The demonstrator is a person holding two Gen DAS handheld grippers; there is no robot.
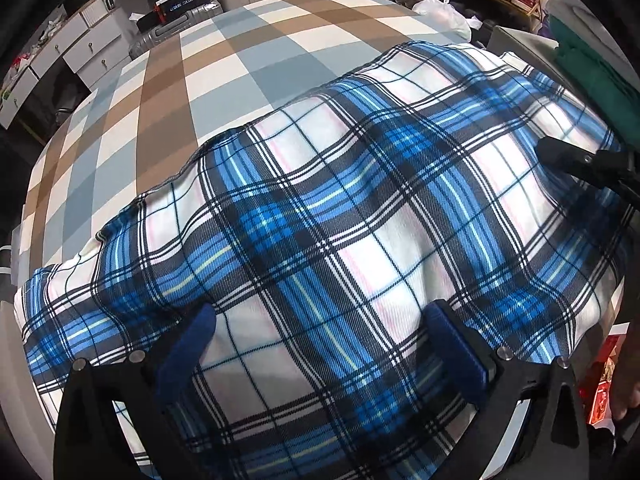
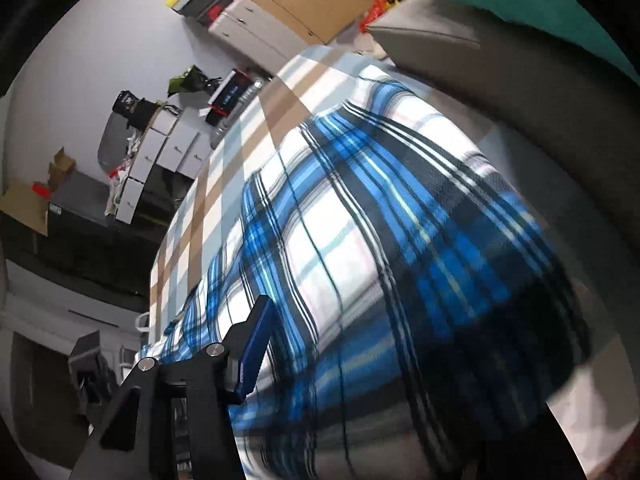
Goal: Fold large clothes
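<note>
Blue-and-white plaid fabric garment (image 1: 340,220) is spread flat across the centre and lower frame on the brown, grey and cream checked bed (image 1: 240,60), presumably laid out for folding. Left gripper (image 1: 320,344) is angled steeply down, jaws spread, nothing pinched. Right gripper (image 1: 576,160) is seen at right edge; clenched or released cannot be told.

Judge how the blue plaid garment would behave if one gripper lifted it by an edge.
The blue plaid garment looks soft and floppy: it ripples in waves over the checked bed sheet. Lifted by an edge, it would probably sag and drag. Its broad spread suggests needing both grippers.
</note>
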